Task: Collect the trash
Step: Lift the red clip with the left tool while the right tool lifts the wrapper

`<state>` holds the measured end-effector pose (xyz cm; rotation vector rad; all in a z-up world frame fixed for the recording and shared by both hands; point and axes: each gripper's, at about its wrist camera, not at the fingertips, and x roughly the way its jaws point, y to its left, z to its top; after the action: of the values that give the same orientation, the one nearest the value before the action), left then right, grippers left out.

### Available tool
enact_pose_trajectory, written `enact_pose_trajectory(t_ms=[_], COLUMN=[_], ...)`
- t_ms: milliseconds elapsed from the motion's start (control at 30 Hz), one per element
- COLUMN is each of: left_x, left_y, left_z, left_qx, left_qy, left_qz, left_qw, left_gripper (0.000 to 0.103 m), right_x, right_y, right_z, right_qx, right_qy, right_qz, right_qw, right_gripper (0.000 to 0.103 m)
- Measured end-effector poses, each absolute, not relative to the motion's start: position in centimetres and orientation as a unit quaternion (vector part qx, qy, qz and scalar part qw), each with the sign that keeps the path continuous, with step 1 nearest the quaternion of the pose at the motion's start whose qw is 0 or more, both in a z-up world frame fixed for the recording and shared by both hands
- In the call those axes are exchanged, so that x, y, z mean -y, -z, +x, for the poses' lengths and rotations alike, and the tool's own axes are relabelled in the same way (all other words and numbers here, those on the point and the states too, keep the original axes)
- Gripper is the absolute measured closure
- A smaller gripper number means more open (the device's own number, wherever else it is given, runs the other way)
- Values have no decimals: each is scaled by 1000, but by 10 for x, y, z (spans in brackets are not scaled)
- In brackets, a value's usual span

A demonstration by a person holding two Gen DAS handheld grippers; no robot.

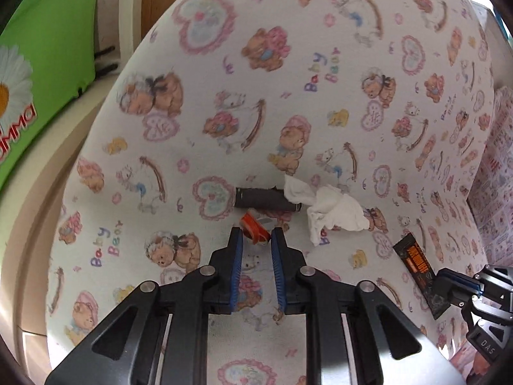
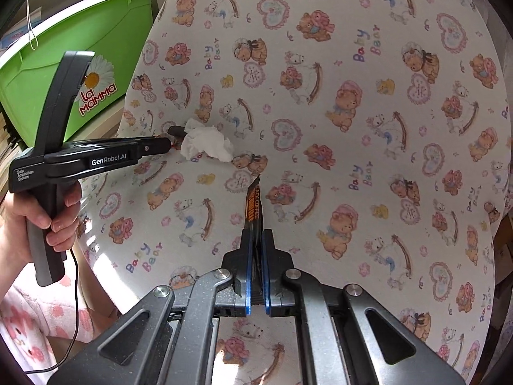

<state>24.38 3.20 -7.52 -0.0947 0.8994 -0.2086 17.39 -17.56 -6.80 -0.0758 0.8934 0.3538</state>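
On a teddy-bear print sheet lie a dark grey tube-shaped scrap (image 1: 266, 199), a crumpled white tissue (image 1: 330, 210) and a small orange-and-white wrapper (image 1: 255, 228). My left gripper (image 1: 256, 237) is open, its blue-padded fingertips on either side of the orange wrapper. My right gripper (image 2: 255, 235) is shut on a black coffee sachet (image 2: 253, 207) with orange print, held just above the sheet. The sachet (image 1: 416, 264) and right gripper (image 1: 455, 284) also show in the left wrist view. The tissue (image 2: 205, 144) and left gripper (image 2: 166, 144) show in the right wrist view.
A green plastic bin (image 2: 73, 61) with a daisy and "La Mamma" label stands to the far left of the bed; it also shows in the left wrist view (image 1: 41, 73). A patterned cloth (image 1: 495, 166) lies at the right edge.
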Motion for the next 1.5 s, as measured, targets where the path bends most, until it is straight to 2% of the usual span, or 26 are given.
enact_pose_trajectory(t_ms=[67, 400, 700, 800, 833, 933, 1000, 1100, 1133, 1167, 1333, 1500], left_x=[-36, -48, -43, -49, -50, -45, -41, -40, -39, -39, -36, -26], left_y=[73, 34, 10, 13, 13, 9, 5, 4, 3, 2, -3, -6], left_z=[243, 208, 169, 162, 162, 162, 159, 156, 155, 154, 149, 132], left_qx=[-432, -412, -383, -394, -396, -382, -365, -366, -365, -364, -357, -346], left_qy=[95, 98, 83, 94, 100, 102, 89, 92, 92, 92, 98, 111], left_qz=[-50, -89, -53, -85, -93, -71, -51, -50, -47, -45, -51, -44], left_qw=[895, 901, 919, 910, 908, 916, 925, 925, 925, 926, 928, 930], left_gripper=[97, 98, 97, 97, 97, 97, 97, 97, 97, 97, 97, 97], right_x=[176, 180, 178, 167, 165, 161, 158, 155, 154, 154, 150, 162], right_y=[66, 57, 67, 72, 74, 78, 79, 79, 76, 70, 44, 38], right_z=[173, 166, 167, 167, 168, 171, 171, 170, 168, 166, 142, 124], right_qx=[-427, -412, -440, -438, -439, -436, -434, -428, -424, -417, -377, -395], right_qy=[-169, -183, -195, -186, -183, -179, -179, -170, -165, -168, -191, -193], right_qz=[-37, -6, -2, -34, -39, -43, -54, -70, -71, -64, -68, -33], right_qw=[888, 892, 876, 879, 879, 881, 881, 885, 888, 891, 904, 898], right_gripper=[97, 98, 97, 88, 82, 80, 80, 87, 95, 96, 96, 96])
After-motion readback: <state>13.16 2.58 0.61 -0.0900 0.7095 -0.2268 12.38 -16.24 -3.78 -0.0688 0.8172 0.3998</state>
